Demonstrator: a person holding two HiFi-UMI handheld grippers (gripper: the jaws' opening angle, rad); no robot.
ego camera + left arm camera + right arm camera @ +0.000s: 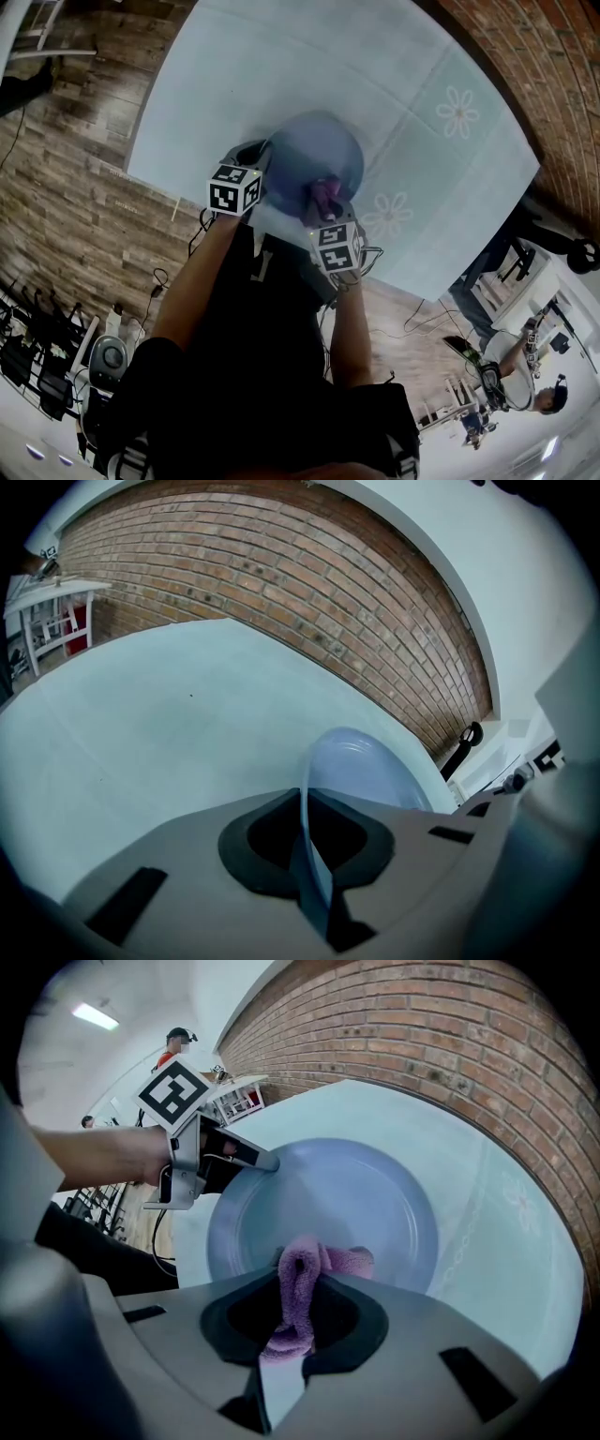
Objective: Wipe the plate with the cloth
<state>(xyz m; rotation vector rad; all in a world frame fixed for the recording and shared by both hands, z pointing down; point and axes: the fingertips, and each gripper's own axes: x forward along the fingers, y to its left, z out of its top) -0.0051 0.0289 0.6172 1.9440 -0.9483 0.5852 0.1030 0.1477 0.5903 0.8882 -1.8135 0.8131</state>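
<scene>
A pale blue plate (314, 155) is held tilted above the light tablecloth (412, 84). My left gripper (255, 161) is shut on the plate's left rim; in the left gripper view the rim (314, 855) runs edge-on between the jaws. My right gripper (323, 199) is shut on a purple cloth (325, 191) and presses it against the plate's near part. In the right gripper view the cloth (305, 1283) bunches between the jaws over the plate (366, 1199), and the left gripper (264, 1161) grips the rim at upper left.
A brick wall (553, 84) borders the table's far side. The table's near edge (178, 192) meets a wood floor with cables. A white shelf unit (56, 611) stands at the far left. People stand in the background (544, 398).
</scene>
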